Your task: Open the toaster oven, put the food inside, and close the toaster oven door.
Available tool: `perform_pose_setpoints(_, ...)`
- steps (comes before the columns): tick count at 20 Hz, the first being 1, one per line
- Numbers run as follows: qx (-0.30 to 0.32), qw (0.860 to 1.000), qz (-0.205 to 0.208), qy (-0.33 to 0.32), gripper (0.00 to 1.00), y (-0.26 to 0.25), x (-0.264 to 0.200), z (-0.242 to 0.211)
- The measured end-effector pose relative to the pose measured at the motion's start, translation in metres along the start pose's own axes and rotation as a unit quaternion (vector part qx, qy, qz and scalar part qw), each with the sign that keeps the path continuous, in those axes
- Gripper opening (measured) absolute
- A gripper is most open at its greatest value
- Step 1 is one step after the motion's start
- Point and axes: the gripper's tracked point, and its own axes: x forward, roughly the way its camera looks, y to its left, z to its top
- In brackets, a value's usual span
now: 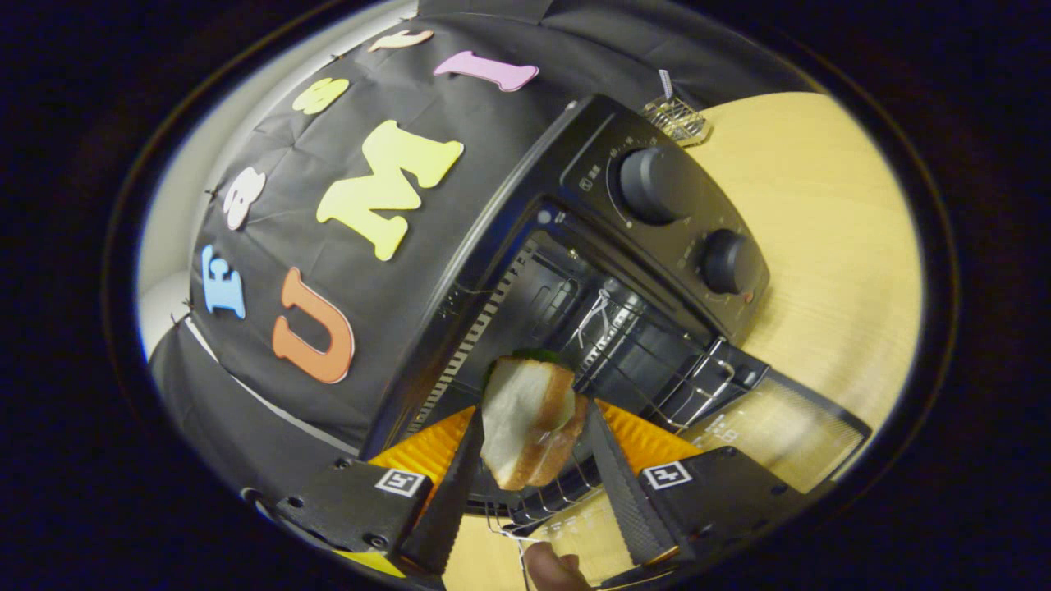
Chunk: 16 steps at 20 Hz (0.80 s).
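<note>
A black toaster oven stands on the wooden table with its glass door folded down and open. Inside, a wire rack is pulled partway out. My gripper is shut on a sandwich of white bread with a green filling, one finger pressing each side. The sandwich hangs just in front of the oven's mouth, above the front of the rack. Two round knobs sit on the oven's control panel, to the right of the opening.
The light wooden table stretches to the right of the oven. A small wire basket stands behind the oven. Black cloth wall rises on the oven's left. A fingertip of a person's hand shows below the fingers.
</note>
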Motion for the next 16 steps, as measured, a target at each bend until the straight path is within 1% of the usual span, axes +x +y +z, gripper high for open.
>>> perform_pose_setpoints(4, -0.052, 0.998, -0.028, 0.013, 0.92, 0.001, -0.02, 0.008)
perform_pose_setpoints(5, -0.061, 0.998, -0.032, 0.012, 0.98, 0.002, -0.027, 0.01)
perform_pose_setpoints(9, -0.076, 0.996, -0.04, 0.035, 0.98, 0.005, -0.054, 0.003)
perform_pose_setpoints(11, -0.095, 0.992, -0.059, 0.06, 0.99, -0.004, -0.069, -0.009)
perform_pose_setpoints(14, -0.151, 0.983, -0.063, 0.082, 0.99, -0.011, -0.089, -0.025)
perform_pose_setpoints(16, -0.205, 0.972, -0.063, 0.093, 0.99, -0.02, -0.103, -0.042)
